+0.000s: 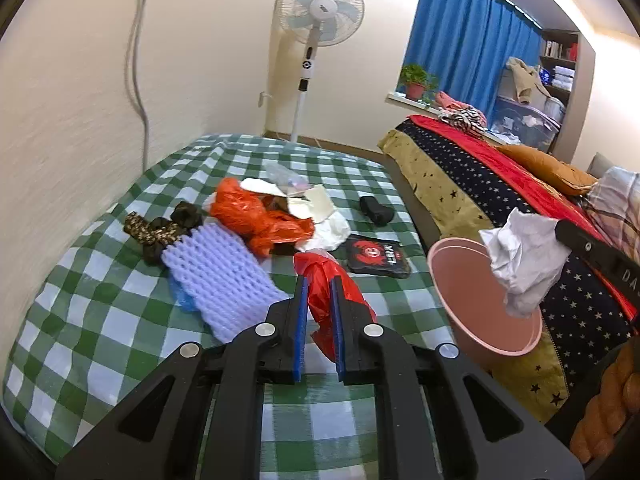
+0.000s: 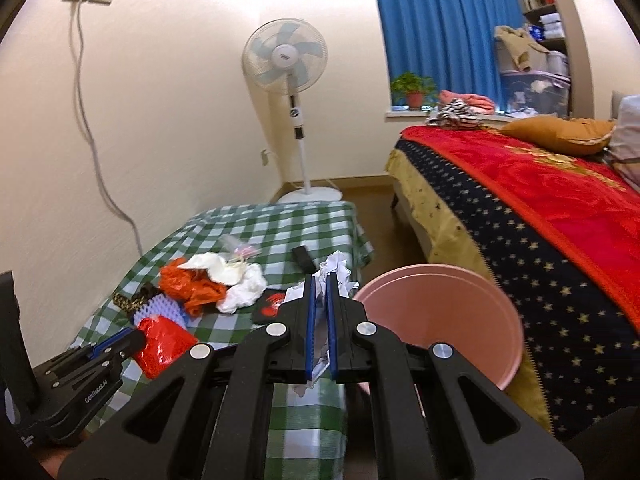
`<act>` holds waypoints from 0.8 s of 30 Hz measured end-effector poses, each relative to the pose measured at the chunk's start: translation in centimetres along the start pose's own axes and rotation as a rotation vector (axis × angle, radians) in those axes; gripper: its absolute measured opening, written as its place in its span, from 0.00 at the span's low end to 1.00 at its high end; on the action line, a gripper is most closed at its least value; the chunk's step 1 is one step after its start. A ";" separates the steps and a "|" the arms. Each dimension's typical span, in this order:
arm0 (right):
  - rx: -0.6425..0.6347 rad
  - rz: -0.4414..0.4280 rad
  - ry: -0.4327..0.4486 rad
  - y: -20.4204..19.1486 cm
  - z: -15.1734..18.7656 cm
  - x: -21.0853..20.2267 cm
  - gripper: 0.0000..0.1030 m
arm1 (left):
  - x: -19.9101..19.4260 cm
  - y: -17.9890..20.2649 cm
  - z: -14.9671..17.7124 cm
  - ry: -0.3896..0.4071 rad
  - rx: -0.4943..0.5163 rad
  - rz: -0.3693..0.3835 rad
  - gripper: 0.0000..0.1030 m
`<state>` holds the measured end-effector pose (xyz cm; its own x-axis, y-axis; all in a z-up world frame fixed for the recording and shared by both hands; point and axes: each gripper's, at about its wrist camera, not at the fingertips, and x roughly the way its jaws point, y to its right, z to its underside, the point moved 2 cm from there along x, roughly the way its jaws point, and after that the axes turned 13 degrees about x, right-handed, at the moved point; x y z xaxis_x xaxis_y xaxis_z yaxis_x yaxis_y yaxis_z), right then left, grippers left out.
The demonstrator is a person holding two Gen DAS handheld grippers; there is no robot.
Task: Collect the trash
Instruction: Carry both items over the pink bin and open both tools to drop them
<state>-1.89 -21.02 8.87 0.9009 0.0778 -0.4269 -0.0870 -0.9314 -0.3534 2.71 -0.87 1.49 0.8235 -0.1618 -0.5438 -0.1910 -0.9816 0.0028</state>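
Observation:
My left gripper (image 1: 319,280) is shut on a red plastic bag (image 1: 326,296) and holds it above the green checked table (image 1: 100,340); the bag also shows in the right wrist view (image 2: 160,344). My right gripper (image 2: 320,280) is shut on crumpled white paper (image 2: 334,270), which hangs over the rim of the pink bin (image 1: 472,292) in the left wrist view (image 1: 520,260). The pink bin (image 2: 436,316) stands just right of the table. More trash lies on the table: an orange bag (image 1: 256,216), a purple foam net (image 1: 216,276), white wrappers (image 1: 320,208).
A black pouch (image 1: 378,258), a black case (image 1: 376,209) and a patterned dark cloth (image 1: 160,228) lie on the table. A bed (image 2: 540,216) with a starred cover stands right of the bin. A standing fan (image 2: 286,64) is by the far wall.

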 end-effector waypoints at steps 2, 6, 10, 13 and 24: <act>-0.007 0.020 0.021 0.5 -0.5 -0.5 0.05 | -0.1 0.6 -0.2 0.005 0.015 0.010 0.11; -0.030 0.055 0.052 1.3 -1.1 -1.2 0.05 | -0.7 1.4 -0.6 0.021 0.022 0.033 0.11; -0.014 0.083 0.060 2.6 -1.8 -1.3 0.06 | -1.0 2.2 -1.1 0.033 0.027 0.058 0.11; -0.001 0.100 0.069 3.3 -2.3 -1.3 0.06 | -0.9 3.2 -1.4 0.036 0.029 0.086 0.11; 0.056 0.170 0.114 6.6 -4.5 -0.7 0.06 | 1.2 7.5 -2.9 0.052 0.082 0.174 0.11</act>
<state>-1.16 -28.83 10.61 0.9132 -0.1228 -0.3885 -0.2629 -0.9061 -0.3314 3.85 -8.75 3.33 0.8005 -0.3353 -0.4968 -0.3738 -0.9272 0.0236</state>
